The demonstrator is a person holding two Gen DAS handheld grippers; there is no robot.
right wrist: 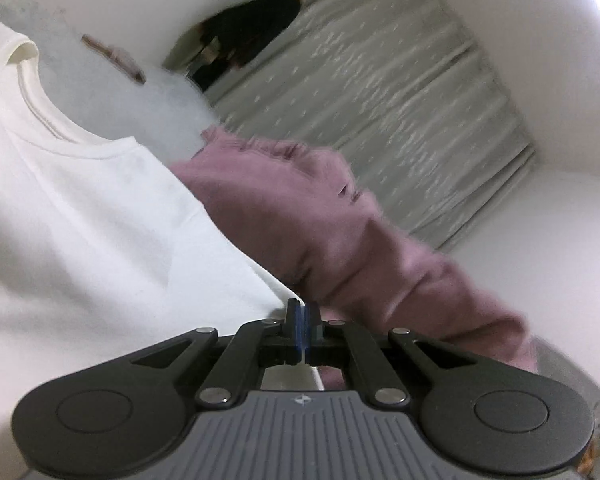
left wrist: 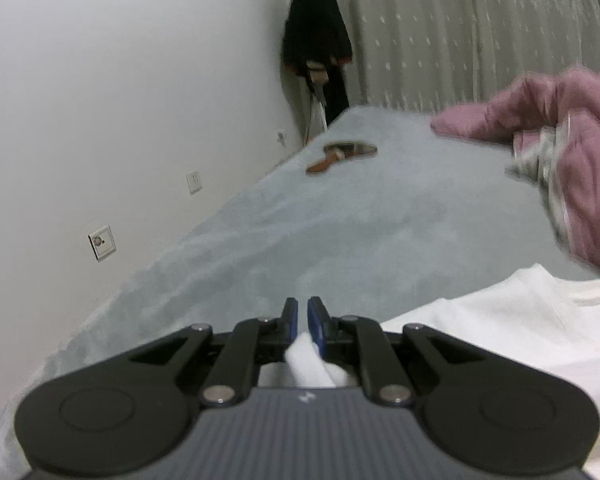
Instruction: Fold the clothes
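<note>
White t-shirt [left wrist: 500, 340] pinched at both ends, spread over the grey bed [left wrist: 340, 220]

Left hand-held gripper [left wrist: 302, 316] is clamped on a fold of its fabric; right hand-held gripper [right wrist: 302, 316] is closed tight on its edge, with a mauve garment [right wrist: 320, 220] just beyond.

**Soft, even light with motion blur**

Diffuse indoor light is falling evenly, casting faint shadows. The mauve fleece garment [left wrist: 560, 128] is smearing at three o'clock. Fisheye distortion is bowing the patterned grey curtain [right wrist: 380, 120], and dark vignetting is clipping the corners.
</note>
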